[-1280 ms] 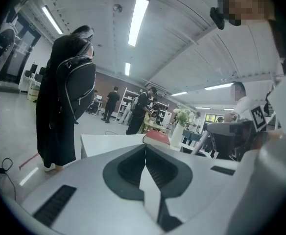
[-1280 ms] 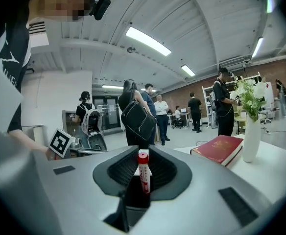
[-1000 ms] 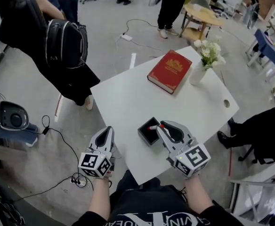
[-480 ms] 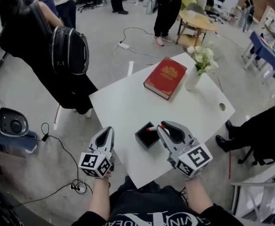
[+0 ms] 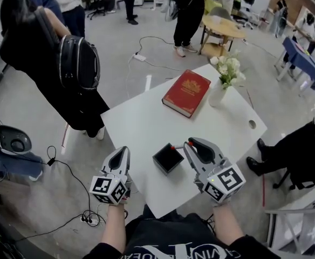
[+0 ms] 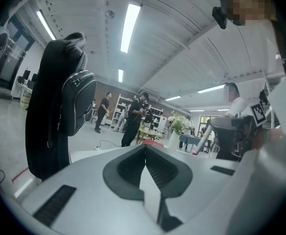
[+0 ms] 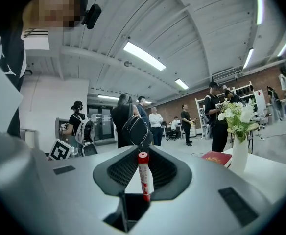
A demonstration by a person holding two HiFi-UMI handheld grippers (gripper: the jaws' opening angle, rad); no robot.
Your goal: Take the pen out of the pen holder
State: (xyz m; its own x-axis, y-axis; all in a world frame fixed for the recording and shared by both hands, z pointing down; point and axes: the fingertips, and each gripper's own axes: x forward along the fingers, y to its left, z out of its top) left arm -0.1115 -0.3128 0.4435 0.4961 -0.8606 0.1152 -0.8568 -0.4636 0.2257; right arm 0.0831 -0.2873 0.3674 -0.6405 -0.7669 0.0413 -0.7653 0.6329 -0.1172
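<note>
A red pen [image 7: 143, 176] with a white label stands upright between the jaws of my right gripper [image 7: 143, 166], which is shut on it. Its lower end hangs over the open top of the black square pen holder [image 7: 133, 209]. In the head view the pen holder [image 5: 168, 158] sits near the front edge of the white table [image 5: 141, 123], and the right gripper [image 5: 189, 143] is just to its right. My left gripper [image 5: 121, 151] hovers off the table's left front corner. Its jaws meet at the tips with nothing between them [image 6: 145, 152].
A red book [image 5: 186, 95] and a white vase of flowers [image 5: 221, 85] stand at the table's far side, and a cable hole [image 5: 252, 124] is at its right. A person with a black backpack [image 5: 77, 62] stands left; someone sits at the right [image 5: 298, 155]. Cables cross the floor.
My right gripper has risen a little with the pen, so the pen stands higher over the holder. The left gripper has also come up slightly. The view has shifted.
</note>
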